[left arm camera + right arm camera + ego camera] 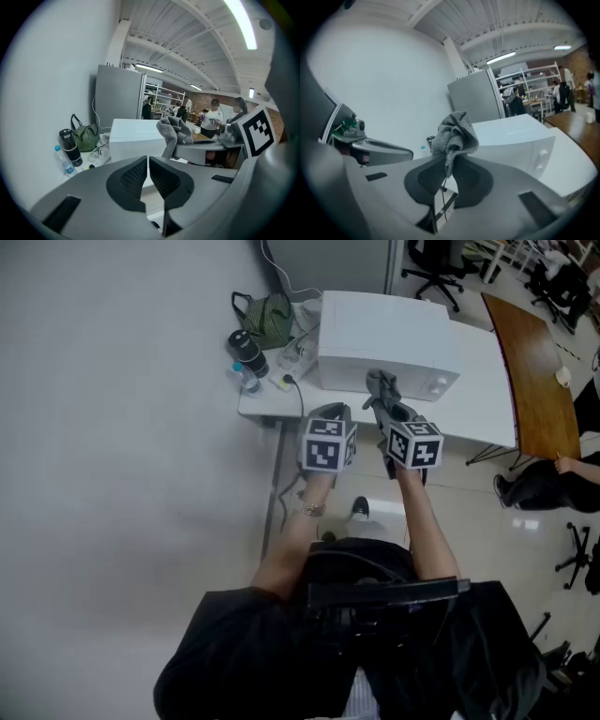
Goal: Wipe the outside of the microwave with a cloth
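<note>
A white microwave (386, 341) stands on a white table (487, 409), and shows too in the left gripper view as the microwave (133, 138) and in the right gripper view as the microwave (520, 138). My right gripper (382, 401) is shut on a grey cloth (381, 387), held in front of the microwave's near face. The cloth (454, 133) bunches up above the jaws. From the left gripper view the cloth (174, 131) hangs to the right. My left gripper (330, 416) is beside the right one, short of the table, jaws shut with nothing between them (147, 174).
At the table's left end lie a green bag (267, 319), a black flask (247, 351), a small water bottle (246, 379) and a cable (298, 395). A brown table (532, 371) stands to the right, with office chairs and a seated person (553, 486) nearby.
</note>
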### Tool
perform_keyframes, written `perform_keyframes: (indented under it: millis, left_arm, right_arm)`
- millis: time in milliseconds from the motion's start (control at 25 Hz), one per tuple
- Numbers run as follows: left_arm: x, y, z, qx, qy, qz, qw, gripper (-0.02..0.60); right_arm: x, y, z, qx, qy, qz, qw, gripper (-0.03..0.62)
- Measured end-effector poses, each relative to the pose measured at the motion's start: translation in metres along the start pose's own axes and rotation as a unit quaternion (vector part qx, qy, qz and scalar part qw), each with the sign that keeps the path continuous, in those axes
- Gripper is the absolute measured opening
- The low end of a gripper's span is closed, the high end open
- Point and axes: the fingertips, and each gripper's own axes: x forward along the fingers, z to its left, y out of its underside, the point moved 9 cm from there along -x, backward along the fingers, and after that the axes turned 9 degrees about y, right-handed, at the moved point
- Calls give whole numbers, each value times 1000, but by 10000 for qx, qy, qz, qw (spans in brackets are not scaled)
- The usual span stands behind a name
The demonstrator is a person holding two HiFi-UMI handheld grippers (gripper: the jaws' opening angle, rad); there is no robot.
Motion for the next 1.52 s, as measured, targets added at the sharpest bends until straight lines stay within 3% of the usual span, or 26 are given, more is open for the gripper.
perform_keyframes:
  millis: [200,400,680,920,1040,1360,1520]
  left_arm:
    - [12,-13,16,-88,-221,-114,9997,3]
    - [10,-8,40,-198,-468,73,9987,3]
    - [11,-36,66,-142,-363,-167,9991,3]
    - [36,-48,70,-99,-44,-189,9998,3]
    - [57,-55,65,-6,217,-175,9996,3]
    - [106,-61,33,148,965,-27,9952,3]
    - [112,-65,26,168,1095,-57,9938,3]
  right_arm:
    - [74,14,-14,-258,-158,513,9982,31]
    - [160,29,11,-22,-579,1109,9921,31]
    - [223,26,15,-18,-154,1372,9904,31]
    - [200,22,-56,656,247,1235,9899,31]
    - [172,22,-110,1039,639,1082,9866,31]
    - [90,20,-241,1602,2089,750,9618,31]
    - [63,13,-269,1720,2425,586,9530,31]
